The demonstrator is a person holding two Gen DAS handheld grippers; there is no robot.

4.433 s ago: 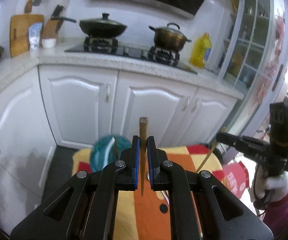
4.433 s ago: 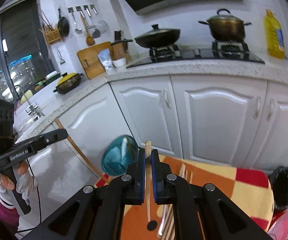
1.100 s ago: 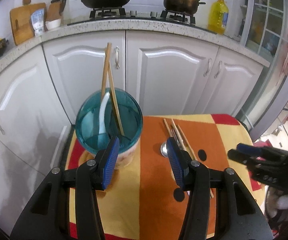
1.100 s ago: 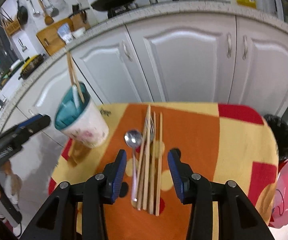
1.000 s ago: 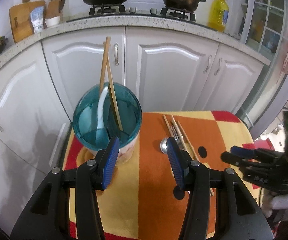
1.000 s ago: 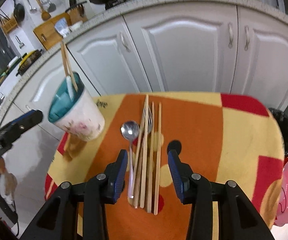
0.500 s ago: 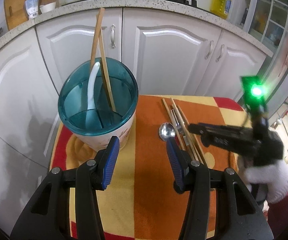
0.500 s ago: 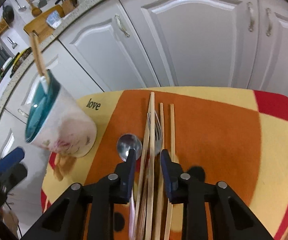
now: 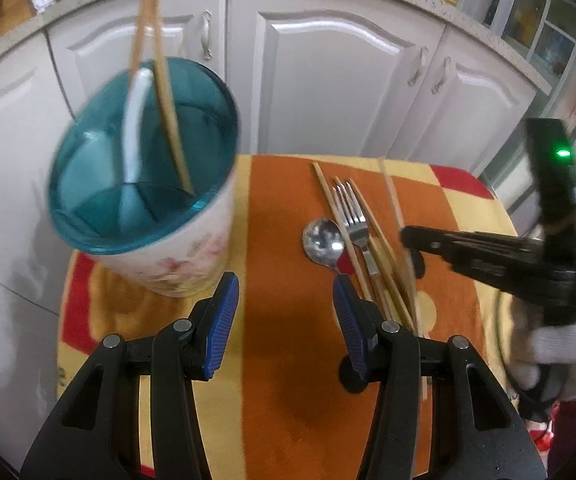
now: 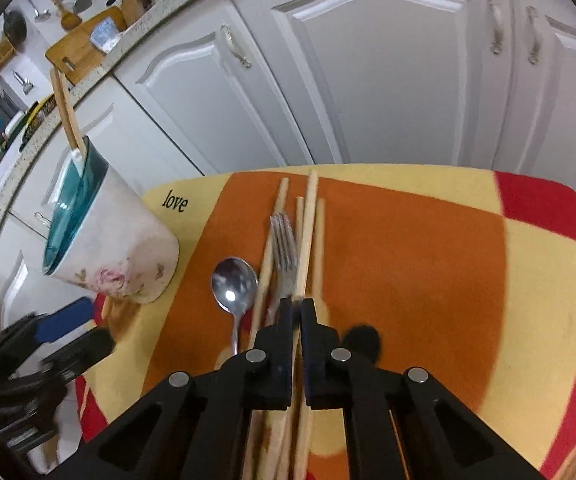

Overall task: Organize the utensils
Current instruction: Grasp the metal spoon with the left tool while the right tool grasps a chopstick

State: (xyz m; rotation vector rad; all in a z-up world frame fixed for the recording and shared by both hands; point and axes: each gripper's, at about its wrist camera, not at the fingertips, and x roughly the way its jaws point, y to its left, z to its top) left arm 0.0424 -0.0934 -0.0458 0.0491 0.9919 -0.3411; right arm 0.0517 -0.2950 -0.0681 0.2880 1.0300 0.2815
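The right gripper (image 10: 297, 308) has just been closing its black fingers, and they now pinch one long pale wooden chopstick (image 10: 308, 232), whose far end points toward the white cabinet doors (image 10: 388, 80). This chopstick belongs to a small row of utensils lying on the orange, yellow and red checked cloth (image 10: 408, 264) that covers the tabletop: other wooden chopsticks (image 10: 269, 248) of the same kind, a silver metal fork (image 10: 282, 248) between them, and a shiny metal spoon (image 10: 234, 280) just beside them on the left. Further to the left stands a white flowered utensil cup with a teal inside (image 10: 108, 256); it already holds two wooden chopsticks (image 9: 160, 80) and a white spoon handle (image 9: 134, 120), all leaning on its rim. The left gripper (image 9: 284, 308) hovers over the orange part of the cloth, between the cup and the spoon, and its blue-padded fingers (image 9: 224, 312) are spread wide with nothing between them. A white-gloved hand (image 9: 560, 356) holds the right gripper.
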